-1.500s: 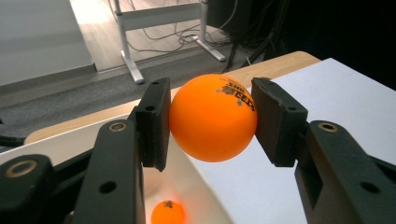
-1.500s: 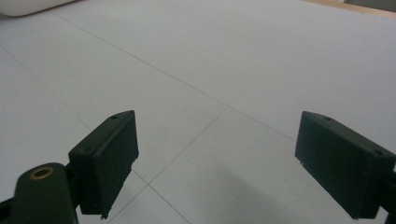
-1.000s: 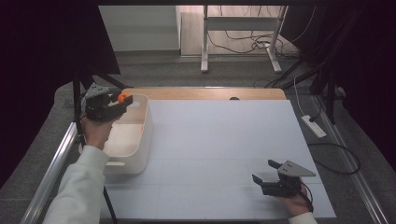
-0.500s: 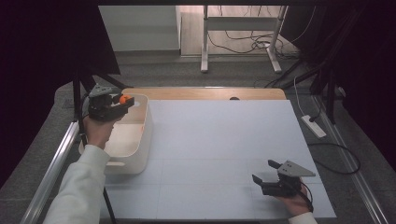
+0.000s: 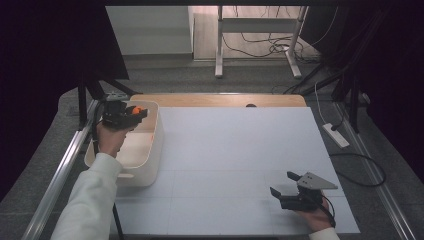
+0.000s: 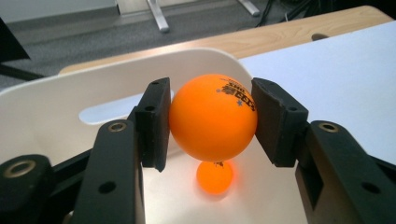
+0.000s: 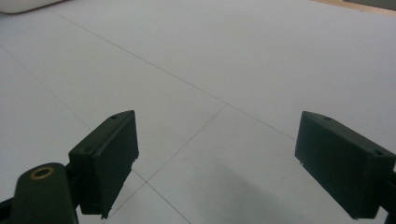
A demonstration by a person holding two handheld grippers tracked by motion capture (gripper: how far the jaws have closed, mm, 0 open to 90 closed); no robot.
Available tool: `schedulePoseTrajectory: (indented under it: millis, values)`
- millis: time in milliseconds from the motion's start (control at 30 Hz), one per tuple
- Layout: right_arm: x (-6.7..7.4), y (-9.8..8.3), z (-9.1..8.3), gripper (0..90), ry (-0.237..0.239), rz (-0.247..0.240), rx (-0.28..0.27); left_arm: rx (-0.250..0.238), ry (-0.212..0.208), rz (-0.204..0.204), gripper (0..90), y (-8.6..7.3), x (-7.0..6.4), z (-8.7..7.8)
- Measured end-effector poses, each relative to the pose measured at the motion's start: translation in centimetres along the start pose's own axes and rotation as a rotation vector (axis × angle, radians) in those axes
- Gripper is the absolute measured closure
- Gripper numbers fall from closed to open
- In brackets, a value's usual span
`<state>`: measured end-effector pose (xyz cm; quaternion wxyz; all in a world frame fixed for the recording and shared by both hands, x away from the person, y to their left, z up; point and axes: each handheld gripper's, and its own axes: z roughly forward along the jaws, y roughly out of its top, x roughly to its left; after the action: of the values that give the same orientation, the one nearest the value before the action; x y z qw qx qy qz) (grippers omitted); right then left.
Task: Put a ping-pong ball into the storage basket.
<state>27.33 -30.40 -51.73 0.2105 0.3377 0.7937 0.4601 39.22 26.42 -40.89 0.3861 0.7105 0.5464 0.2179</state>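
1. The left tool (image 5: 134, 111) is clamped on an orange ball (image 6: 213, 116); in the left gripper view both black pads press against the ball's sides, one on each flank.
2. The ball carries small dark print near its top, on the side toward the right-hand pad in that view.
3. The held ball hangs in the air above the open white tub (image 5: 152, 150), clear of the tub's floor.
4. Below it, on the pale floor of the tub, a small orange glow (image 6: 214, 176) shows; I cannot tell whether it is a second ball or the held ball's reflection.
5. In the high view the tub stands at the left edge of the tabletop (image 5: 240, 150), and the person's left hand (image 5: 111, 140) holds the tool over the tub's far half.
6. A white sleeve (image 5: 92, 200) runs from the bottom of the high view up to that hand.
7. The right tool (image 5: 285, 184) sits low near the front right corner of the tabletop, well apart from the tub.
8. Its jaws stand wide with nothing between them; the right gripper view shows bare white surface with thin seam lines in the gap.
9. A grey three-cornered plate (image 5: 316, 181) tops the right tool.
10. A strip of wood (image 5: 220, 100) edges the tabletop's far side.
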Motion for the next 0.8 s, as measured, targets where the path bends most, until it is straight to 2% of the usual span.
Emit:
schedulePoseTrajectory:
  millis: [300, 400, 800]
  values:
    - [0.01, 0.01, 0.04, 12.9, 0.0, -0.001, 0.002, 0.068, -0.003, 0.003, 49.8, -0.35, 0.18, 0.72]
    - [0.03, 0.01, 0.03, 12.9, -0.002, -0.003, 0.005, 0.077, -0.004, 0.001, 49.7, -0.39, 0.18, 0.83]
    - [-0.01, 0.02, 0.04, 12.9, -0.003, 0.001, 0.0, 0.061, -0.007, 0.006, 49.5, -0.36, 0.1, 0.48]
